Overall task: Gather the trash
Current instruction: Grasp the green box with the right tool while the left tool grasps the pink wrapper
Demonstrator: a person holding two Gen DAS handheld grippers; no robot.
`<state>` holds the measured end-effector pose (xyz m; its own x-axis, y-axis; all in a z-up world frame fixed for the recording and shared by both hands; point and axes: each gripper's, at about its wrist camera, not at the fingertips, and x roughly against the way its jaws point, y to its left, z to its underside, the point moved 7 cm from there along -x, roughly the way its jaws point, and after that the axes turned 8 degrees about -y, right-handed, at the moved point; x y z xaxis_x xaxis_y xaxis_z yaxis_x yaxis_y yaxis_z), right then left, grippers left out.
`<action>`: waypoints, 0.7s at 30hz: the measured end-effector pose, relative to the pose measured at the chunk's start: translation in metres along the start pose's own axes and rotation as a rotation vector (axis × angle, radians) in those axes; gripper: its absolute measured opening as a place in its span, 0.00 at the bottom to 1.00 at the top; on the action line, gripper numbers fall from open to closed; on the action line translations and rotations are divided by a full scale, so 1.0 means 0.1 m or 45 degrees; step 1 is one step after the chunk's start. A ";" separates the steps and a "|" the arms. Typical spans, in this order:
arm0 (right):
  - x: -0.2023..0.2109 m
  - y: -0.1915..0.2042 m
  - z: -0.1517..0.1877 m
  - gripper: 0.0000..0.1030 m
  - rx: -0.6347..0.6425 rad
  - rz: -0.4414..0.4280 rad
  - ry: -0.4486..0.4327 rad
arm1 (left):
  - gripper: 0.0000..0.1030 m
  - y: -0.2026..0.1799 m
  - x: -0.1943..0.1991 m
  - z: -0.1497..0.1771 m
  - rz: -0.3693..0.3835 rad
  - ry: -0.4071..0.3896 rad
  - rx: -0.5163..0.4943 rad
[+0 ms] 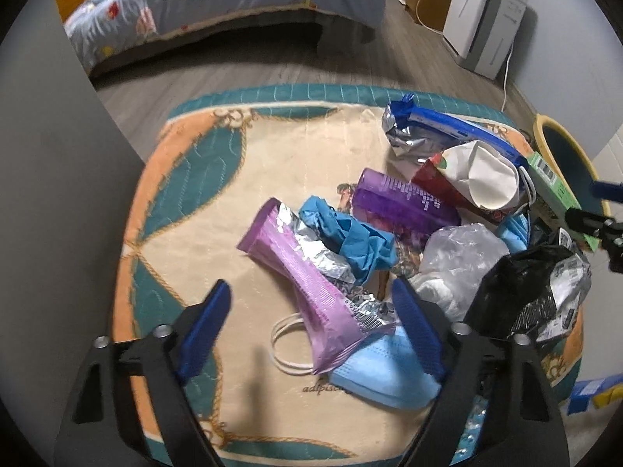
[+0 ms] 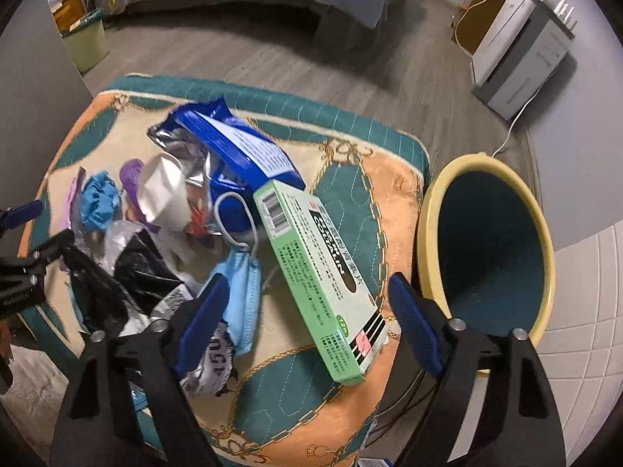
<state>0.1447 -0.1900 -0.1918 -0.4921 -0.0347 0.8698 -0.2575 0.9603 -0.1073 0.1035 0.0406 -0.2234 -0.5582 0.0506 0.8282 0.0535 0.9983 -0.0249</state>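
Quilted mat under trash, both grippers agape.

The cloth bears the word "adipisci"; a crumpled black-and-white wrapper shows "450"; the green box reads "12".

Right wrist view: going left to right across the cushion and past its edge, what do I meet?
Crumpled blue glove → white paper cup → blue pouch → green box → yellow bin, which stands off the cushion's right edge.
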 end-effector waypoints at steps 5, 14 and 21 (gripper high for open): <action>-0.17 0.01 0.06 0.58 0.104 0.079 0.059 | 0.66 -0.04 -0.19 0.08 0.015 0.073 -0.007; -0.12 -0.19 0.05 0.21 -0.016 0.030 0.073 | 0.25 0.02 -0.17 0.10 -0.002 0.083 -0.040; 0.15 -0.34 -0.07 0.18 -0.160 -0.072 -0.011 | 0.18 0.09 0.16 -0.20 -0.020 -0.101 -0.031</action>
<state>0.1520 -0.2207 -0.1717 -0.4873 -0.0917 0.8684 -0.1788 0.9839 0.0036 0.1117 0.0496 -0.1997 -0.6227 0.0381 0.7815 0.0638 0.9980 0.0021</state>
